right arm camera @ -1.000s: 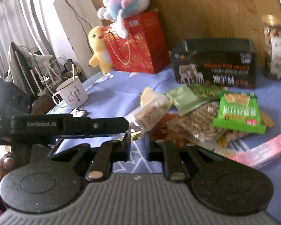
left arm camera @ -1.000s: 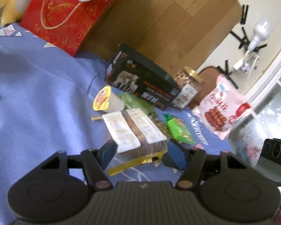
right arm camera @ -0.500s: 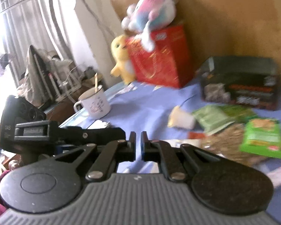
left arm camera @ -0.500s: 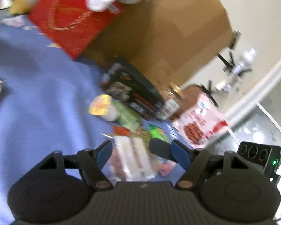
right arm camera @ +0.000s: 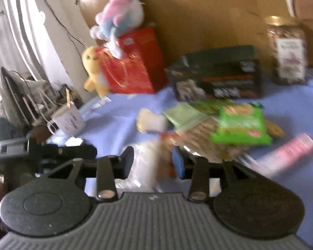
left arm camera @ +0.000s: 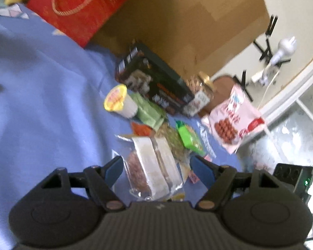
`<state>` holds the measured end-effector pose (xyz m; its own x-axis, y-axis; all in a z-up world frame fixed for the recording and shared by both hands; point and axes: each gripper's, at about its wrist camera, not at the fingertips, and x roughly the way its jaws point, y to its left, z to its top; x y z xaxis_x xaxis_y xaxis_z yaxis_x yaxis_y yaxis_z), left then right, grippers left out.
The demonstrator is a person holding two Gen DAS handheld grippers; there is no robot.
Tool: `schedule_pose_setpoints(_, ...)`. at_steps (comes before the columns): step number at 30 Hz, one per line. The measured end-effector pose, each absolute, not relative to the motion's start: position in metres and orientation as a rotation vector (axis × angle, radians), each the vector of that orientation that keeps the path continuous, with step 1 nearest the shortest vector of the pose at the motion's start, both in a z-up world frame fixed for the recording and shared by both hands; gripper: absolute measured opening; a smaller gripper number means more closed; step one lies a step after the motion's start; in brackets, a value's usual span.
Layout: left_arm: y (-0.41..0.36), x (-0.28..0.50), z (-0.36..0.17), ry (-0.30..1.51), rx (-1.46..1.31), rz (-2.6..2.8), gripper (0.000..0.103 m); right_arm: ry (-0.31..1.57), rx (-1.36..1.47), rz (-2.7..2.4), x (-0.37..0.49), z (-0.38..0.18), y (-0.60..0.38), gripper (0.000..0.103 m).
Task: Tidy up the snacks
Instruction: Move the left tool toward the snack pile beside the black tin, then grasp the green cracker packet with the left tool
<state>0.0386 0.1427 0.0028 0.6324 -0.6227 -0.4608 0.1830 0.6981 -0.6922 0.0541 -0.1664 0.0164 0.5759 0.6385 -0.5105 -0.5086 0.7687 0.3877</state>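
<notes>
Snacks lie in a heap on a blue cloth (left arm camera: 41,95). A clear pack of brown bars with white labels (left arm camera: 152,164) lies between the fingers of my open left gripper (left arm camera: 156,168), not touched by either pad. The same pack (right arm camera: 150,162) sits blurred between the fingers of my open right gripper (right arm camera: 153,162). Behind it lie a yellow-lidded jelly cup (left arm camera: 119,102), a pale green packet (left arm camera: 150,112), a bright green packet (right arm camera: 240,127) and a seed bag (left arm camera: 171,137).
A black box (left arm camera: 154,83), a nut jar (right arm camera: 288,52) and a pink snack bag (left arm camera: 233,120) stand behind the heap. A red gift bag (left arm camera: 83,8) with plush toys (right arm camera: 116,20) is at the back left. A white mug (right arm camera: 68,120) stands left.
My right gripper has opened from shut and now straddles the bar pack. My left gripper stays open and has come back down around the same pack.
</notes>
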Motion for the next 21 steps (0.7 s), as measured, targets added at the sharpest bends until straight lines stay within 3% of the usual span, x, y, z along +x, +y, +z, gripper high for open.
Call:
schedule_pose_setpoints(3,0.132,0.047,-0.004,0.804,-0.626,-0.501,0.073,0.716,0.132,0.699,0.047,0.006,-0.165,0.063)
schedule_pose_setpoints(9,0.11,0.045,-0.007,0.847,-0.522,-0.479,0.054,0.697,-0.129,0.799,0.029,-0.007,-0.124,0.064)
schedule_pose_setpoints(11,0.108,0.042,-0.001,0.828,-0.488,-0.442,0.056,0.675,-0.167,0.791,0.028,-0.005,-0.115,0.059)
schedule_pose_setpoints(13,0.111,0.038,0.009,0.789,-0.471,-0.424,0.056,0.66,-0.166,0.792,0.027,0.0,-0.115,0.042)
schedule_pose_setpoints(21,0.098,0.073,0.066,0.635,-0.417,-0.437,0.055,0.48,-0.103,0.737,0.055,0.037,-0.127,0.04)
